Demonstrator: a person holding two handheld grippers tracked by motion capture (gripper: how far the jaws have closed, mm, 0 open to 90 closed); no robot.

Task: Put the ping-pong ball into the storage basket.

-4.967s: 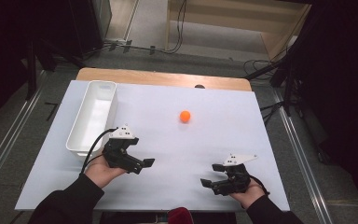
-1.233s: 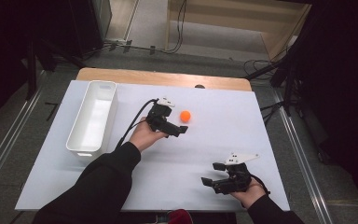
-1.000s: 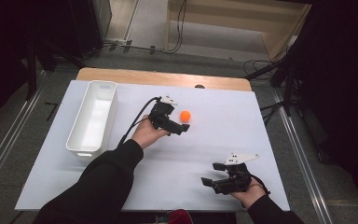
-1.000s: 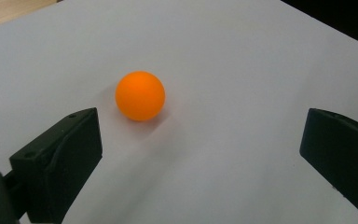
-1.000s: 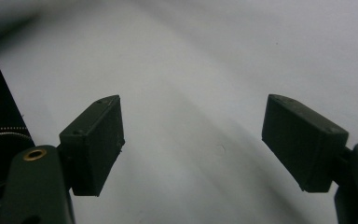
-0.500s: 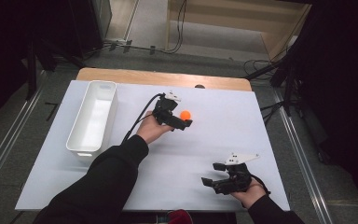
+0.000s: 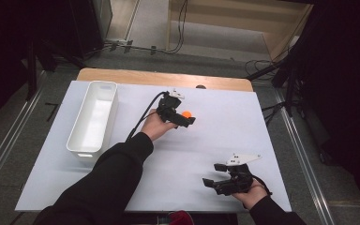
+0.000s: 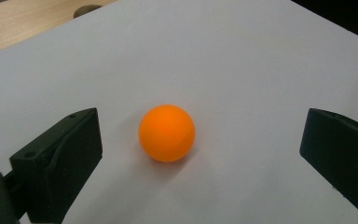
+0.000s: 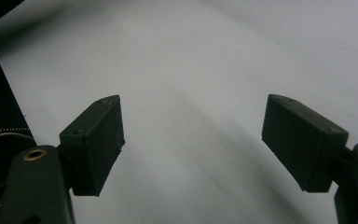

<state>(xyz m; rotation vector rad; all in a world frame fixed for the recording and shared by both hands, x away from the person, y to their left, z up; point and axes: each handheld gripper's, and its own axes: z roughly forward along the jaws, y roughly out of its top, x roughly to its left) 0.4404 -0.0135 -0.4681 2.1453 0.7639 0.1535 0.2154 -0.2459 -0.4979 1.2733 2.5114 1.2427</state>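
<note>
The left tool (image 8: 200, 154) sits spread around the orange ball (image 8: 167, 133), touching neither side; the right tool (image 9: 193, 149) rests spread, well apart from the ball.

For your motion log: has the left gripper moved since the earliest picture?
Yes. The left gripper went forward, away from the white bin, to the orange ball.

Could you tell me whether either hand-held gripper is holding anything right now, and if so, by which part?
Nothing is held. The left hand-held gripper is open with the orange ball on the table between its jaws, untouched. The right hand-held gripper is open over bare table.
</note>
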